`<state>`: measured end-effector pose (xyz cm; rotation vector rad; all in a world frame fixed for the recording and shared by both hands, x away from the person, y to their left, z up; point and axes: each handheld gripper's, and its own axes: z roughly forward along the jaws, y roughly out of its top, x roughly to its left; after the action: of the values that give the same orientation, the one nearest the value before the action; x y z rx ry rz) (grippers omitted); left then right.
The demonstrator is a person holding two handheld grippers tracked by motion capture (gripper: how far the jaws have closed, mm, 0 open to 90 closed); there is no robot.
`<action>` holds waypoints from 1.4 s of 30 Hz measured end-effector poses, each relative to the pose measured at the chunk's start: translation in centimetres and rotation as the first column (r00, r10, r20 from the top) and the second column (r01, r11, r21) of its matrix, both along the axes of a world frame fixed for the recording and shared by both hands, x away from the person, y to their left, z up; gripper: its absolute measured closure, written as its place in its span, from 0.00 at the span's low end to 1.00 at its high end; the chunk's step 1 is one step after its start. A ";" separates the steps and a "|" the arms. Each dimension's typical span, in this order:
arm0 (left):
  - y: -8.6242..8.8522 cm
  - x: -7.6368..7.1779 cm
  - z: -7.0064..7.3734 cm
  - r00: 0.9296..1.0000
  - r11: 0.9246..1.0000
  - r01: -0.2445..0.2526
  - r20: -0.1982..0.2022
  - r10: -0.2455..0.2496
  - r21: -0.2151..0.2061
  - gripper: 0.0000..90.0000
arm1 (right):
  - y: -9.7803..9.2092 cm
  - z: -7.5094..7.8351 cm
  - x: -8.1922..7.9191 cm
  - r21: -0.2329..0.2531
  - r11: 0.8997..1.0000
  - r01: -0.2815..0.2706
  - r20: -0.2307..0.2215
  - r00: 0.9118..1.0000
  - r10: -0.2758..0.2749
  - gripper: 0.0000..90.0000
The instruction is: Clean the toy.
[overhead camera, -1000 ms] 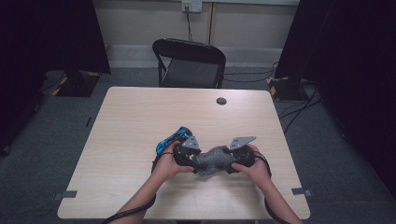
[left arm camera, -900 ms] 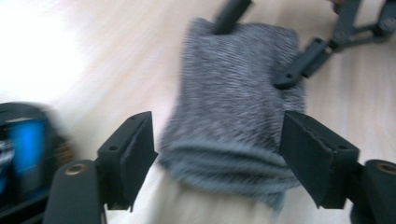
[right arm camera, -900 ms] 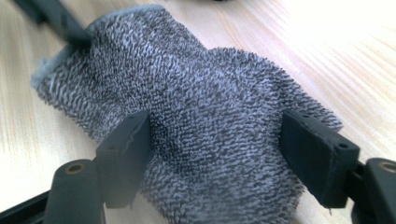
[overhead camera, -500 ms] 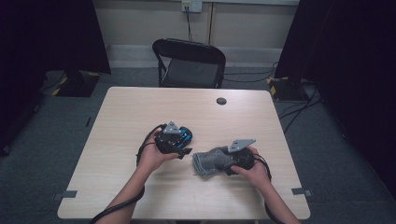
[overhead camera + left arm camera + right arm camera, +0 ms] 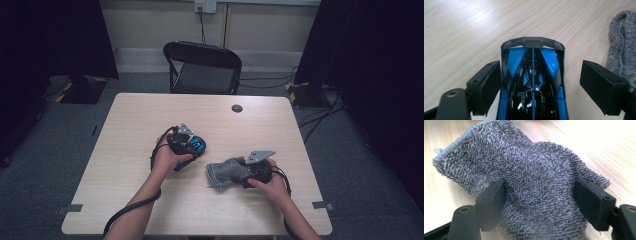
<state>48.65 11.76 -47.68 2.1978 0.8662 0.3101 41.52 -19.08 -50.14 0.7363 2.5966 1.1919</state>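
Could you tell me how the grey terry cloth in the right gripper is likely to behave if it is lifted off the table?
The grey cloth bunches and folds between the right gripper jaws, so it is probably floppy and would sag on both sides. Its looped pile looks grippy, so slipping seems unlikely. It lies crumpled on the table and should be light, with nothing to roll or break.

A bare recording lab: a wooden desk (image 5: 150, 125) on grey carpet, black curtains (image 5: 55, 35), a folding chair (image 5: 202, 65), and taped floor cables (image 5: 320, 107).
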 end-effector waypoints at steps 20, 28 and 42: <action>-1.3 1.4 -2.1 0.999 0.999 -0.037 -0.035 0.038 0.028 0.20 | -0.2 -0.2 0.0 0.017 1.000 0.003 0.001 1.000 -0.003 0.28; -1.3 1.5 -2.3 0.999 0.998 -0.031 -0.023 0.032 0.045 0.24 | -0.2 -0.2 0.0 0.017 1.000 0.001 0.000 1.000 -0.001 0.28; -1.3 1.3 -2.2 1.000 0.999 -0.020 -0.014 0.021 0.045 0.28 | -0.2 -0.2 -0.1 0.021 1.000 0.005 0.002 1.000 -0.005 0.29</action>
<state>49.99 10.44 -49.93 2.2367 0.8983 0.3266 41.46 -19.25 -50.38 0.7443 2.5830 1.2200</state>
